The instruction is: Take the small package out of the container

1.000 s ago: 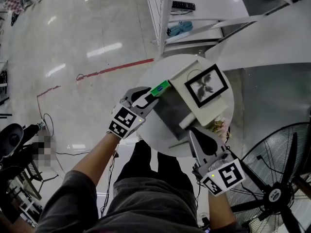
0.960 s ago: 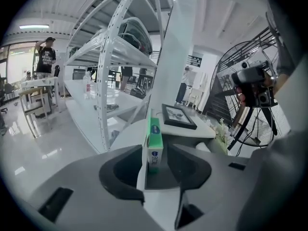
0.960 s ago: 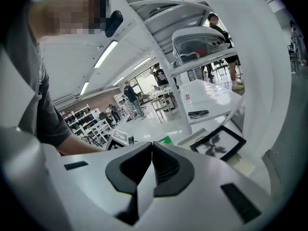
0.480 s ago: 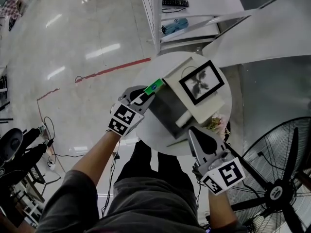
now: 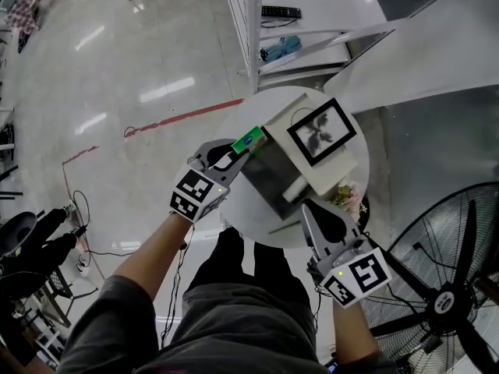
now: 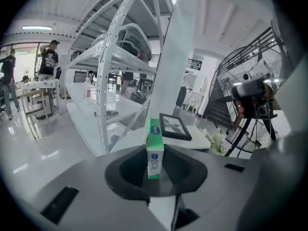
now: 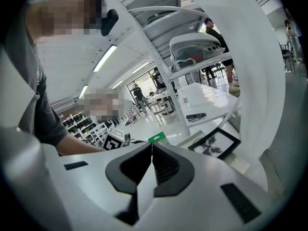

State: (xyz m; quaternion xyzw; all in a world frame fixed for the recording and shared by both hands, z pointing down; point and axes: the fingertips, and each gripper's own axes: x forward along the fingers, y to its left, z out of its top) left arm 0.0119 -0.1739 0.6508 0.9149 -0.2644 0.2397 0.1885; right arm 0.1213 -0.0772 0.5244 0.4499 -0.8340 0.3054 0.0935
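Note:
A small green and white package point(image 5: 248, 141) stands upright between the jaws of my left gripper point(image 5: 234, 156), at the left rim of the grey open container point(image 5: 270, 178). The left jaws have just been closing on it and now press on its sides. In the left gripper view the package point(image 6: 155, 150) fills the gap of the left gripper point(image 6: 156, 173). My right gripper point(image 5: 312, 210) rests shut and empty at the container's near corner. In the right gripper view the right gripper point(image 7: 152, 147) points toward the green package point(image 7: 157, 138).
The container sits on a round white table point(image 5: 234, 209), with a black-framed picture point(image 5: 321, 131) lying on its white lid. Small flowers point(image 5: 347, 197) lie at the table's right edge. A white shelf rack point(image 5: 273, 22) stands behind, and a black fan point(image 5: 444, 294) stands to the right.
The left gripper's jaws have come together on the green package, and gripper and package have shifted slightly up and left. The right gripper has stayed put.

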